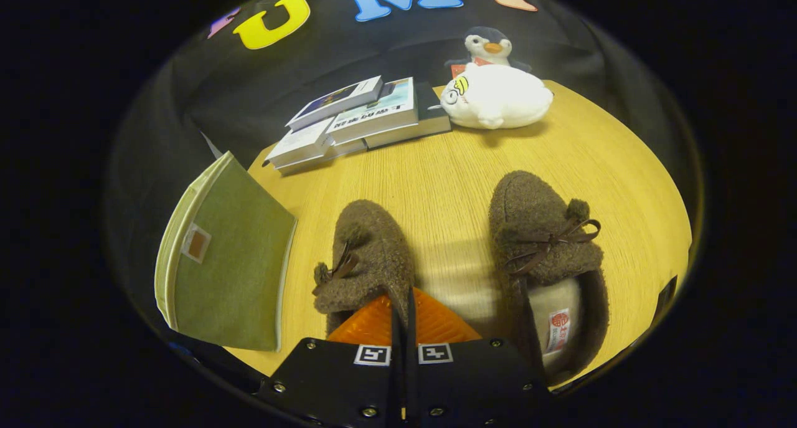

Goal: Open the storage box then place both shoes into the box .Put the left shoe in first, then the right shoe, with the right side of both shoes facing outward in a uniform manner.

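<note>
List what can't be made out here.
- Fuzzy brown left shoe: heel and opening hidden behind the gripper; its fingers are closed together over the rim, grip unclear.
- Green fabric storage box: lid raised, inside hidden by lid.
- Fuzzy brown right shoe: insole label too small to read.
- Grey penguin toy: body hidden behind white plush.

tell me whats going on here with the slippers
A person is holding a claw over a wooden table. Its fingers look closed together with nothing gripped, tips by the heel of the left shoe. The right shoe lies beside it, untouched. The green storage box, off to the left, looks shut, so neither shoe is packed yet.
</note>
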`<action>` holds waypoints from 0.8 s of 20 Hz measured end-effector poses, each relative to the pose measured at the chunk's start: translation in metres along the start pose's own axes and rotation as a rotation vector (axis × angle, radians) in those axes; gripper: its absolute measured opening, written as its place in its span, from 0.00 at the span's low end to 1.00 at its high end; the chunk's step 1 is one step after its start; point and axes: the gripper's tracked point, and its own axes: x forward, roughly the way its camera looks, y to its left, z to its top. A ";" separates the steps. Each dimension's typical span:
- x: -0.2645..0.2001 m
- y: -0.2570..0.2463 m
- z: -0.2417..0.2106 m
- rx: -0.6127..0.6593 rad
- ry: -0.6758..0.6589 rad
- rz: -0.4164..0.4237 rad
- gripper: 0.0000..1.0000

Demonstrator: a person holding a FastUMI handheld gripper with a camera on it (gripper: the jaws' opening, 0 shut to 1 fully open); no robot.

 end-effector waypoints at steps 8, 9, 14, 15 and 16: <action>-0.042 0.046 0.041 0.073 -0.055 0.069 0.02; -0.047 0.054 0.046 0.079 -0.061 0.079 0.02; -0.071 0.092 0.069 0.102 -0.094 0.134 0.02; -0.074 0.100 0.073 0.104 -0.099 0.142 0.02; -0.077 0.108 0.075 0.108 -0.102 0.151 0.02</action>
